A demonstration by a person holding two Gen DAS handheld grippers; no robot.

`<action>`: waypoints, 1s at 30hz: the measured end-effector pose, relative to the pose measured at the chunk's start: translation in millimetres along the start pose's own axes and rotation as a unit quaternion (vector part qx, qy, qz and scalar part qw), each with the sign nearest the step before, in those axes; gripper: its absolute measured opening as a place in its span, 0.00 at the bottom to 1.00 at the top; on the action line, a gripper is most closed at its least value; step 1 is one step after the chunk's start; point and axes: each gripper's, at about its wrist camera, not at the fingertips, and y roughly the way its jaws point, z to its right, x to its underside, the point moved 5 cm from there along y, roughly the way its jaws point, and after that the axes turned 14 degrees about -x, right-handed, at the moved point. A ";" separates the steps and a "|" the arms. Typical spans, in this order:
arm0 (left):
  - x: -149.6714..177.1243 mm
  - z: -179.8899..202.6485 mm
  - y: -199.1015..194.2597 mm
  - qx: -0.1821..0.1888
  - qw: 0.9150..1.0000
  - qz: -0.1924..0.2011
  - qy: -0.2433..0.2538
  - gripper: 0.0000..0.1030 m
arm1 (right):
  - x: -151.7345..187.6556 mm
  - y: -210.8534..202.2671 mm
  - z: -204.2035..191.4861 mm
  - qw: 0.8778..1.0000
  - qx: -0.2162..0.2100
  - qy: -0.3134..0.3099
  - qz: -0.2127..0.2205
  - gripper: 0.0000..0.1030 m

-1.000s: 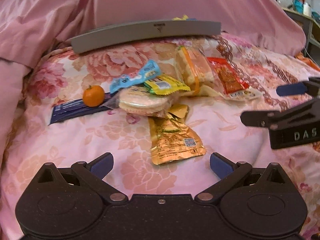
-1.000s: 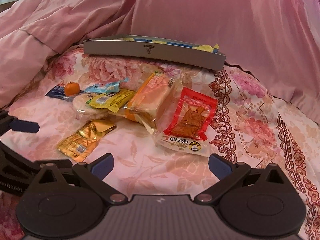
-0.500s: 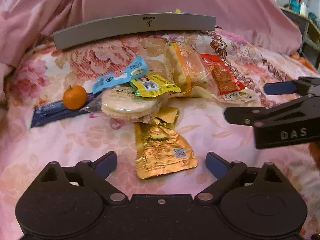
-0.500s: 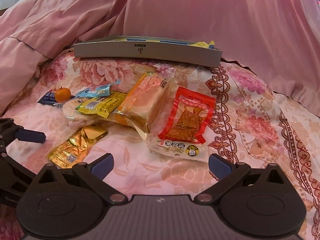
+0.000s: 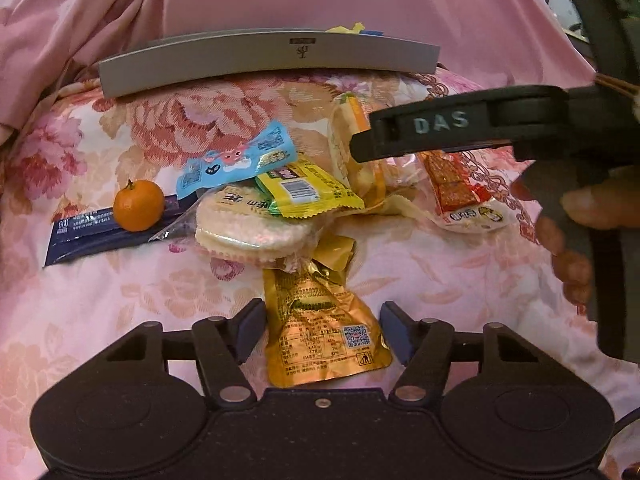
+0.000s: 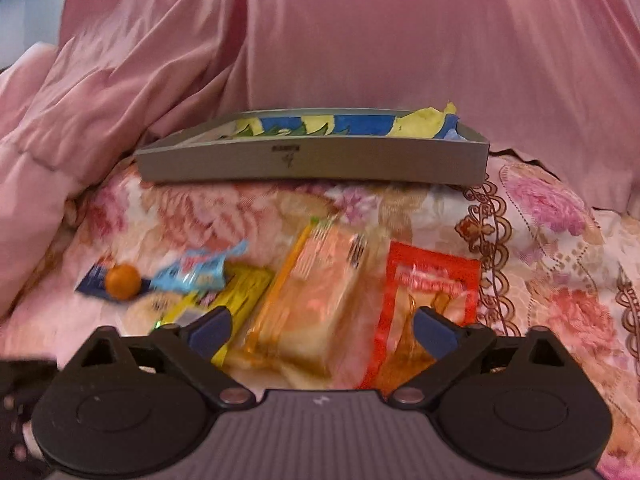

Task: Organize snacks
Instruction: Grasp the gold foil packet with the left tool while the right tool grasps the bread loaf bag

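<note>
A pile of snacks lies on a flowered bedspread. My left gripper [image 5: 322,334] is open, its fingers either side of a gold foil packet [image 5: 320,328]. Beyond it lie a round rice cracker pack [image 5: 252,224], a yellow packet [image 5: 308,194], a light blue packet [image 5: 236,160], a small orange [image 5: 138,205] on a dark blue bar [image 5: 80,236]. My right gripper [image 6: 322,330] is open just above a clear bread pack [image 6: 312,304], beside a red snack bag [image 6: 424,300]. The right gripper also shows in the left wrist view [image 5: 460,128].
A grey tray [image 6: 312,156] stands at the back against pink quilts and holds yellow and blue packets [image 6: 340,124]. Pink bedding [image 6: 100,92] rises to the left and behind. The bedspread [image 6: 560,264] stretches to the right of the pile.
Both grippers have moved forward toward the pile. The left now straddles the gold packet. The right has swung left over the bread pack and crossed into the left wrist view.
</note>
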 end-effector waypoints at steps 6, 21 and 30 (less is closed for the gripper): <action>-2.3 1.3 6.4 -0.006 1.000 -0.006 0.013 0.65 | -5.6 25.4 4.1 0.999 -0.017 0.014 -0.031 0.82; -4.1 -19.5 6.5 -0.016 0.999 -0.044 -0.010 0.49 | 3.2 23.8 12.9 0.996 -0.047 0.045 -0.064 0.50; 17.0 -35.1 -13.8 -0.006 0.998 -0.057 -0.033 0.49 | 25.9 -11.1 9.3 0.990 -0.068 0.072 -0.103 0.49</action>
